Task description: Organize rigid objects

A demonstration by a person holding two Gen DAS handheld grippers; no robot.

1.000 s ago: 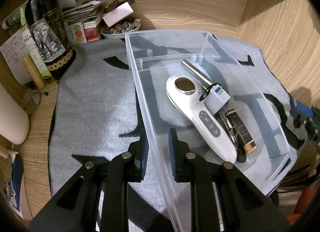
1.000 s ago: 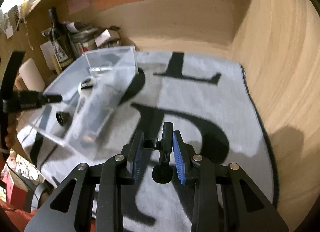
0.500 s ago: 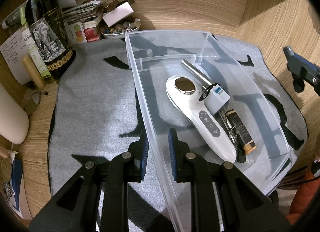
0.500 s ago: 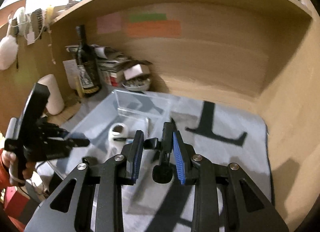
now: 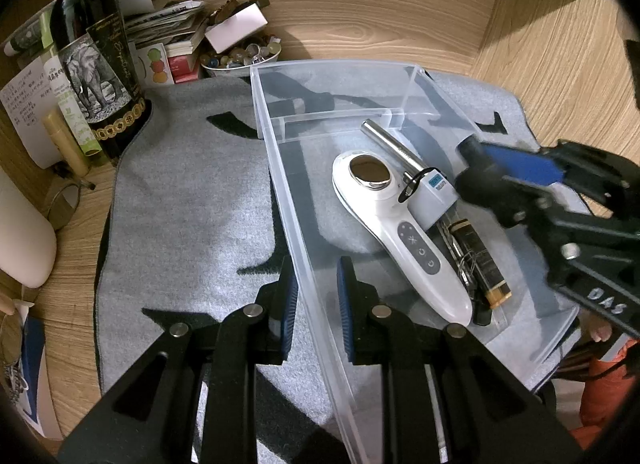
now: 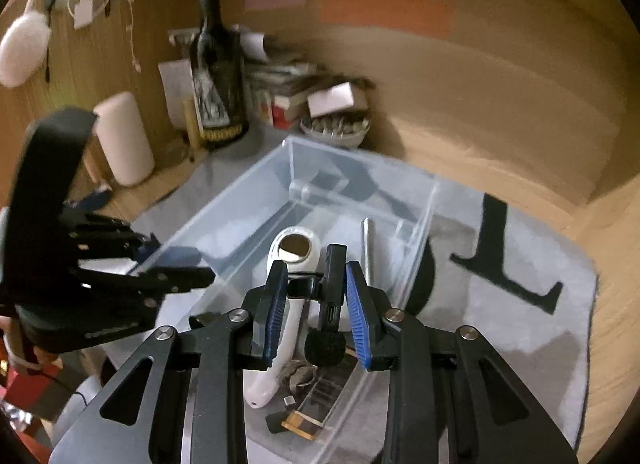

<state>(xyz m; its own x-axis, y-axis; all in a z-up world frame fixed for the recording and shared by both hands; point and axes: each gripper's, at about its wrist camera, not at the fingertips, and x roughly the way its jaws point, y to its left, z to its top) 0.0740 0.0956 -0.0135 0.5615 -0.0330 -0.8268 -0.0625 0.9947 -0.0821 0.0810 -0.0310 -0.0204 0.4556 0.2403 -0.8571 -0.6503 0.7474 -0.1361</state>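
A clear plastic bin (image 5: pixel 336 63) lies on a grey mat (image 5: pixel 180 203). My left gripper (image 5: pixel 316 304) is shut on the bin's left wall. Inside the bin lie a white handheld device with a metal disc (image 5: pixel 384 215), a silver tube (image 5: pixel 392 143), a small white box with a blue label (image 5: pixel 434 199) and a black-and-gold bar (image 5: pixel 480 260) beside some keys. My right gripper (image 6: pixel 318 304) is shut on a small black clip-on microphone (image 6: pixel 332 296) with a foam tip, and hangs above the bin (image 6: pixel 360 167) over the white device (image 6: pixel 292 252). The right gripper (image 5: pixel 480 171) reaches in from the right.
A dark wine bottle (image 5: pixel 96 75) stands at the mat's back left corner. Beside it are stacked papers and a bowl of small trinkets (image 5: pixel 240 59). A white cylinder (image 5: pixel 20 232) is at the far left. Wooden walls close the back and the right side.
My right gripper has carried the black microphone from over the bare mat to above the bin, entering the left wrist view from the right. The left gripper has stayed clamped on the bin wall.
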